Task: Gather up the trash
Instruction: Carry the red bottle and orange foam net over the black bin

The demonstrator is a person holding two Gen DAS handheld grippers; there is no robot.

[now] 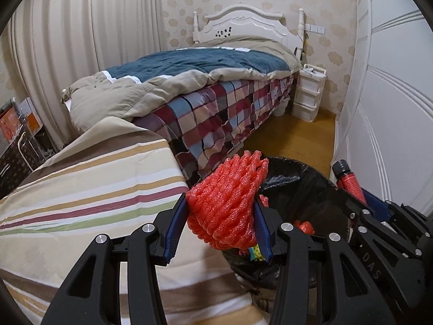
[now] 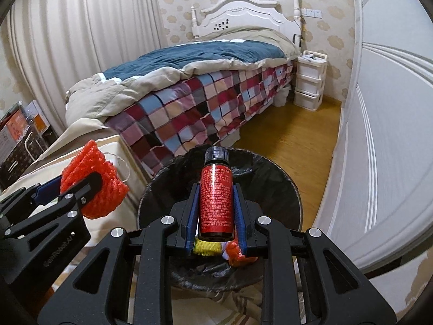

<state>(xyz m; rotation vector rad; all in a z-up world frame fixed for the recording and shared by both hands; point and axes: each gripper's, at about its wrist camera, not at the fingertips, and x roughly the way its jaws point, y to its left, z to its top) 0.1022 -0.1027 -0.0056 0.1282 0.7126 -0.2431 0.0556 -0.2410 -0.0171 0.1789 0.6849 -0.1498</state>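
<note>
The left tool (image 1: pixel 220 216) squeezes a light, springy red foam net (image 1: pixel 227 200) beside the bin's (image 2: pixel 286 187) rim, while the right tool (image 2: pixel 216 211) clamps a rigid, slick red bottle (image 2: pixel 216 197) mid-body above the bin.

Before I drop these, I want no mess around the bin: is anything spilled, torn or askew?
Nothing stands out. The red foam net and red bottle are gripped cleanly, the black-lined bin stands upright, and earlier trash lies inside it. The wood floor beside it shows no spill.
</note>
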